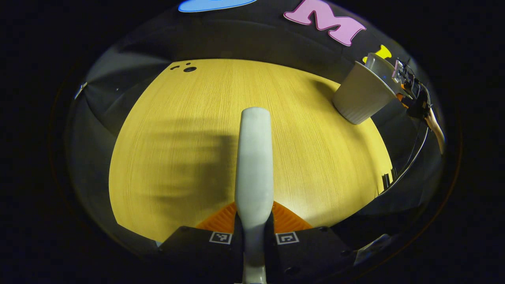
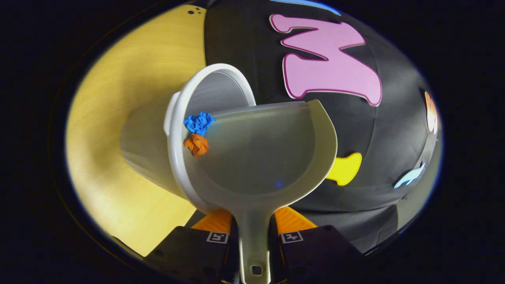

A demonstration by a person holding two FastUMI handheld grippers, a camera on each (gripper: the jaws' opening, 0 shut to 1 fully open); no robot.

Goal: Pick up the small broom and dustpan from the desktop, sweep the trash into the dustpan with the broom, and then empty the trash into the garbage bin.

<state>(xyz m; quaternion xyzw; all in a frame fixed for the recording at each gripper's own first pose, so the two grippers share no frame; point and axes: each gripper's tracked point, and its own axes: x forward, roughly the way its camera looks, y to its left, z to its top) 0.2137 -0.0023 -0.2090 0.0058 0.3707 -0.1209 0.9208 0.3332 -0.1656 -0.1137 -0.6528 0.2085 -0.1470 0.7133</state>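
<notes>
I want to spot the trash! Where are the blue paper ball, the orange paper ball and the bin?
blue paper ball (image 2: 199, 122), right gripper view, its crumpled middle.
orange paper ball (image 2: 197, 144), right gripper view, its crumpled middle.
garbage bin (image 1: 361, 98), left gripper view, its outer wall.

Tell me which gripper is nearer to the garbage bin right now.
Right. The right gripper holds the dustpan tipped at the garbage bin rim, two paper scraps at the lip. The left gripper, clamping the broom handle, sits farther back across the desktop.
</notes>
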